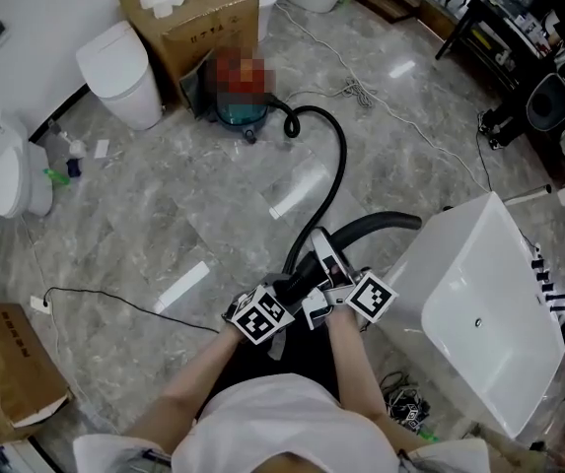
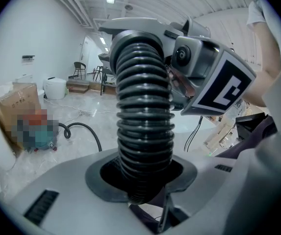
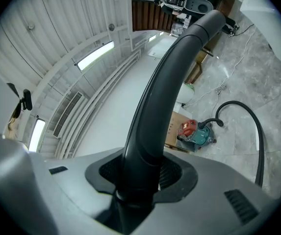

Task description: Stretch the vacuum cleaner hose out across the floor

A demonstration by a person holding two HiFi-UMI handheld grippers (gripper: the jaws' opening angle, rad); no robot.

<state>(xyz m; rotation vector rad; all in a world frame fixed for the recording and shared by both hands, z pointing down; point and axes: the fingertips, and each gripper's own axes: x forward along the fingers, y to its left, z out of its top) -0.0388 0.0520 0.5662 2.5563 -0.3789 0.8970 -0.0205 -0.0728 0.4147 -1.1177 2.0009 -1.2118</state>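
Hose (image 1: pixel 340 156): black; it leaves the vacuum cleaner, loops over the grey floor (image 1: pixel 164 205), then runs toward the person and comes up into the two claws at the bottom middle of the head view.
Vacuum cleaner (image 1: pixel 233 118): teal body, standing on the floor just in front of a cardboard box (image 1: pixel 188 18), at the far end of the hose from the person.
Left claw (image 2: pixel 142 182): jaws drawn in partway and clamped on the ribbed part of the hose, with the pads pressing on either side; the ribbed length rises straight up out of the jaws in the left gripper view.
Right claw (image 3: pixel 140 180): jaws drawn in partway and clamped on the smooth curved tube (image 3: pixel 166 89) at the hose's end; the tube arcs up and away from the jaws.
Claws together: just beside each other along the same line, the right one gripping a little further toward the tube end.
Tub (image 1: pixel 489 304): white, on the person's right; the free end of the tube lies near its corner.
Toilet (image 1: pixel 11 175): white, by the wall at the left, well apart from the hose.
Cable (image 1: pixel 114 299): thin and black, lying on the floor to the left of the claws.
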